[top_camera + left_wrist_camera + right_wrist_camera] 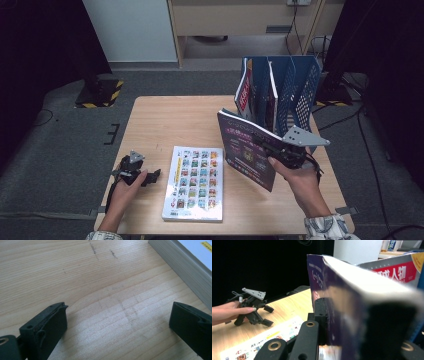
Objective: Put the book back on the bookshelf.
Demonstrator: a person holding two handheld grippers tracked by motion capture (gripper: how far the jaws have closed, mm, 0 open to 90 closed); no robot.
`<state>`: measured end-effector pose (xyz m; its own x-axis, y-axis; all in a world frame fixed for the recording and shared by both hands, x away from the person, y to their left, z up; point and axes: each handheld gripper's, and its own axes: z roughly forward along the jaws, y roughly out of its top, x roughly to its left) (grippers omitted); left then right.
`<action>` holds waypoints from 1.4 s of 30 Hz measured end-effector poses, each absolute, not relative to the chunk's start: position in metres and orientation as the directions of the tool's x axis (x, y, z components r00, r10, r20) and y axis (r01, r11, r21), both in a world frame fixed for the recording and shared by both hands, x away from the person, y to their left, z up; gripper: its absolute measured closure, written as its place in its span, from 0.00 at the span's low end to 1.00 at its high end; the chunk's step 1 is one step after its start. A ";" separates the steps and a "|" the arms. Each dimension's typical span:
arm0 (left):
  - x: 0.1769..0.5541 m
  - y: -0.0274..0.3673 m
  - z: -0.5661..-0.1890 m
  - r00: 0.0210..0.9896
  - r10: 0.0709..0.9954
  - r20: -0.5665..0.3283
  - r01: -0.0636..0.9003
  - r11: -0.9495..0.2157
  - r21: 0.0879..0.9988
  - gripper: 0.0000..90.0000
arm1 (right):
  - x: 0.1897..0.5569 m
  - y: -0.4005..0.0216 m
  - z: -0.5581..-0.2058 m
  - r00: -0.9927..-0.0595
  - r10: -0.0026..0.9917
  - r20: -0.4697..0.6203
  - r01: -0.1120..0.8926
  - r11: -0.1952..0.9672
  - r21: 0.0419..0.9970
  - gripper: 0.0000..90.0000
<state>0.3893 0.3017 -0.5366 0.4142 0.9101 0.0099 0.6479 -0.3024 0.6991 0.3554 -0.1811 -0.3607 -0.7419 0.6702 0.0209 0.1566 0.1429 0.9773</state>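
gripping the purple magazine (pixel 247 150) by its edge, the right gripper (pixel 280 150) holds it tilted above the table (pixel 150 120), just before the blue file rack (pixel 295 90). the left gripper (pixel 150 176) rests wide open beside the flat magazine (pixel 195 182).

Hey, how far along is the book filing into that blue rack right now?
Done: two books already stand in the blue file rack. In hand: the right gripper is shut on the purple book, held raised and tilted just in front of the rack. Left: the white picture-grid book lies flat on the table, with the left gripper open beside it, holding nothing.
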 end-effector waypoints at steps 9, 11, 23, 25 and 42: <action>0.389 0.301 -0.537 0.414 0.910 0.009 0.648 -0.302 0.699 0.01 | 0.350 -0.196 -0.360 -0.726 0.687 0.025 0.164 0.138 0.977 0.93; 0.389 0.301 -0.537 0.414 0.910 0.010 0.648 -0.302 0.699 0.01 | 0.349 -0.198 -0.360 -0.725 0.689 0.026 0.163 0.135 0.977 0.93; 0.389 0.301 -0.537 0.415 0.910 0.009 0.648 -0.302 0.699 0.01 | 0.341 -0.219 -0.361 -0.702 0.711 0.038 0.175 0.120 0.977 0.93; 0.389 0.301 -0.537 0.415 0.910 0.009 0.648 -0.303 0.699 0.01 | 0.340 -0.222 -0.360 -0.700 0.713 0.037 0.173 0.119 0.978 0.93; 0.389 0.301 -0.537 0.415 0.910 0.009 0.648 -0.302 0.699 0.01 | 0.324 -0.250 -0.350 -0.676 0.735 0.059 0.181 0.087 0.980 0.93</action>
<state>0.3889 0.3012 -0.5367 0.4152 0.9097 0.0087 0.6477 -0.3023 0.6994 0.3240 -0.2495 -0.3500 -0.6758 0.7347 0.0592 0.1809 0.0874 0.9796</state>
